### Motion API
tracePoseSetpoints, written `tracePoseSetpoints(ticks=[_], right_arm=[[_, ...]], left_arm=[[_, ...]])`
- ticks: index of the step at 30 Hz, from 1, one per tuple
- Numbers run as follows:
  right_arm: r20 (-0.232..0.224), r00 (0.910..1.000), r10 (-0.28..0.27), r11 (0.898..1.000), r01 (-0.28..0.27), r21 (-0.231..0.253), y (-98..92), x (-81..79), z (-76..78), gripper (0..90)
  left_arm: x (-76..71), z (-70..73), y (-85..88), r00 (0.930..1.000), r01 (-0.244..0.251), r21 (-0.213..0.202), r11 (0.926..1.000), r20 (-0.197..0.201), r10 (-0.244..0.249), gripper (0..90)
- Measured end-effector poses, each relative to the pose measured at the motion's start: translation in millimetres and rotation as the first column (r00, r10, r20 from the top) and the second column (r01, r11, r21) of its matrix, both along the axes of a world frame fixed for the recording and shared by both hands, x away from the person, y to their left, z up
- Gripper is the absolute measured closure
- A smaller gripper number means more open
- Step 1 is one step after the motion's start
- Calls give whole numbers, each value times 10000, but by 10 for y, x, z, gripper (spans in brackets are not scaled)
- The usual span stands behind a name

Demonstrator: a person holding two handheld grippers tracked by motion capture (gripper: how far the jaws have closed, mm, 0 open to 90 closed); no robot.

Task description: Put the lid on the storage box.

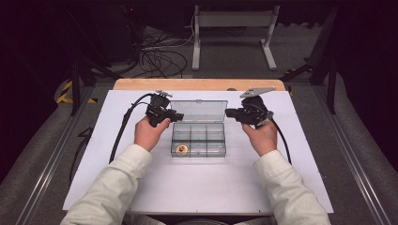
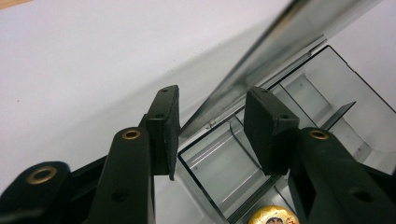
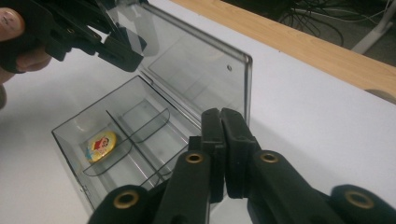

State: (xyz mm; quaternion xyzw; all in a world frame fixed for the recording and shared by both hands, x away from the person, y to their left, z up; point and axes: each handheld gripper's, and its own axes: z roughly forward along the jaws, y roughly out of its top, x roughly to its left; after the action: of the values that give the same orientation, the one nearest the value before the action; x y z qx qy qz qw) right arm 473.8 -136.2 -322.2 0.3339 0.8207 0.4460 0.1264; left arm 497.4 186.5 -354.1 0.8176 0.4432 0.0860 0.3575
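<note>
**Now both hand-held grippers flank the open box**

Between the two tools sits a clear plastic box on the white worktop, its lid standing open at the far side. The left hand-held gripper has its jaws spread, one on each side of the lid's near corner, the pads not pressing it. The right hand-held gripper has its jaws pressed together on nothing, just beside the box's right end and clear of it. A round yellow badge lies in the front compartment nearest the left hand-held gripper.
</note>
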Motion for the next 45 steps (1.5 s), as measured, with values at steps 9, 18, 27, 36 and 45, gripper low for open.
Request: tracePoseSetpoints(ticks=[9, 18, 27, 36, 45], right_arm=[[-19, 9999, 126, 9998, -126, 125, 27, -21, 29, 899], [-69, 9997, 221, 9996, -220, 149, 31, -28, 25, 899], [-104, 9996, 269, 9996, -268, 115, 20, -65, 21, 896], [-113, 9984, 549, 9985, -549, 11, 35, -144, -4, 893], [-164, 9963, 840, 9961, -844, -237, 24, -261, -30, 893]], left_arm=[[-32, -8, 5, 9999, 95, -37, 9999, 33, -95, 559], [-77, -10, 23, 9997, 201, -46, 9998, 137, -201, 552], [-199, 49, 147, 9983, 272, 41, 9996, 511, -274, 511], [-454, 149, 223, 9949, 475, 280, 9985, 873, -497, 618], [-673, 183, 248, 9903, 1099, 83, 9939, 845, -1102, 753]])
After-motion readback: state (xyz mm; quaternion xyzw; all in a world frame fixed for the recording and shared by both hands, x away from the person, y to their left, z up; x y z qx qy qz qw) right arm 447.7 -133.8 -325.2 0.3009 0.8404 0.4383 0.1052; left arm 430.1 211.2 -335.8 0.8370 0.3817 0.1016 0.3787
